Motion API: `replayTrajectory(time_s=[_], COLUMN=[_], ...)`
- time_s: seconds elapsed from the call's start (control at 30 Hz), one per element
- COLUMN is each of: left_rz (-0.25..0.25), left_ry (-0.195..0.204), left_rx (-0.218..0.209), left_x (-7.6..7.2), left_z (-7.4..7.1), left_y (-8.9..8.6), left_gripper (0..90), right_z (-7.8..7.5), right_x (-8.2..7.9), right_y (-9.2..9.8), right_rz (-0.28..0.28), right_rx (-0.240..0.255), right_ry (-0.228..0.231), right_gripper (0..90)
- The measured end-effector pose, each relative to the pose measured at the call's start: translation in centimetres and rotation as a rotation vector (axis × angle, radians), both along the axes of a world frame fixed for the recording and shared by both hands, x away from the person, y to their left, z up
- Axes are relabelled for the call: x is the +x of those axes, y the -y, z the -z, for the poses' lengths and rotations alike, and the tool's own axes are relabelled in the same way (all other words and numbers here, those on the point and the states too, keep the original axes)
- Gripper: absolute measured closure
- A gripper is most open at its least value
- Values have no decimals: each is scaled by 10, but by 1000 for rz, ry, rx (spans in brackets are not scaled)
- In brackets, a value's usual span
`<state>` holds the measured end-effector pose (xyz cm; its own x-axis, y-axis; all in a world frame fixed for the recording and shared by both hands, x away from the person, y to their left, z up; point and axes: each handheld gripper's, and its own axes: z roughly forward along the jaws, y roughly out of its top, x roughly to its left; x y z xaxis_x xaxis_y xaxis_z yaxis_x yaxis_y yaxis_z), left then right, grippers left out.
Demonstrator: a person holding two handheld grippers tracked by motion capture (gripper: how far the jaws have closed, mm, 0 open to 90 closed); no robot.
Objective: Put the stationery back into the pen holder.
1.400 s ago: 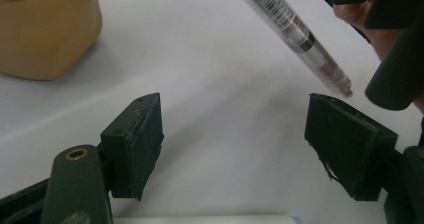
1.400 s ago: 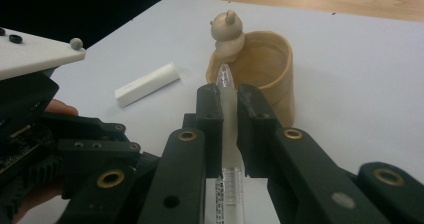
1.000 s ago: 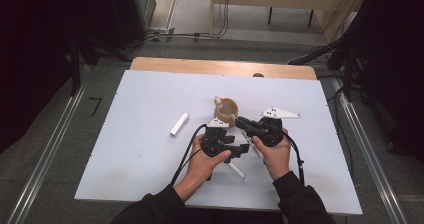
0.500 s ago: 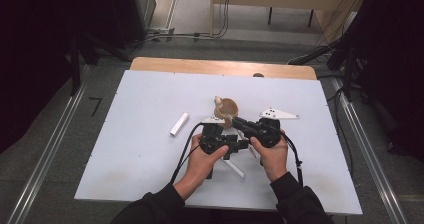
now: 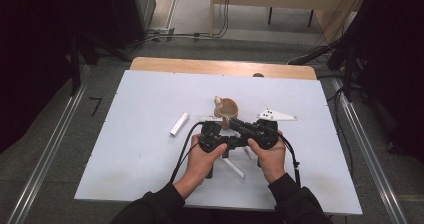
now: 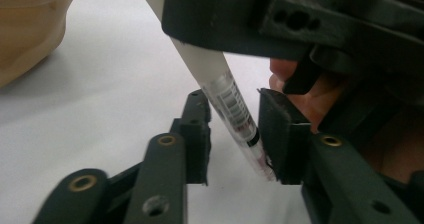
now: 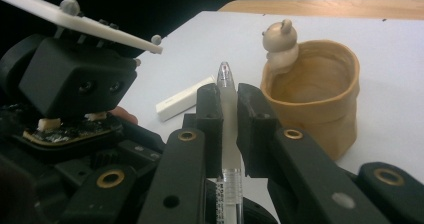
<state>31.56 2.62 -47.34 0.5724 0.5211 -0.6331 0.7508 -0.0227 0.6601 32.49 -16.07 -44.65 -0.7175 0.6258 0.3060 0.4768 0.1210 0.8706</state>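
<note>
White table [image 5: 140, 134] bore a white cap [image 5: 179, 124] at far left, well apart from the rest. Left tool [image 6: 235, 134] half closed, jaws just drawn inward around the pen [image 6: 235, 109], right pad touching, left pad just clear. Right tool [image 7: 229, 119] clamped shut on the pen's frosted barrel. Beside it at right stood a tan cup [image 7: 320, 94] with a bear figure.
</note>
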Motion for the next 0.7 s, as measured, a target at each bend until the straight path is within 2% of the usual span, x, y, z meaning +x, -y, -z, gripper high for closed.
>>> replayTrajectory(time_s=[0.3, 0.53, 0.7], left_rz=[-28, -43, -58], left_ry=[-22, -2, 21], left_rx=[-5, -6, 8], left_x=[4, 4, 5], left_z=[3, 0, -3], left_y=[-7, -10, -17], left_gripper=[800, 804, 804], right_z=[-6, -8, -8], right_x=[-3, -3, -3], right_y=[3, 4, 6], right_rz=[17, 16, 11], right_rx=[7, -3, -3], right_ry=[27, 36, 16], right_gripper=[780, 711, 624])
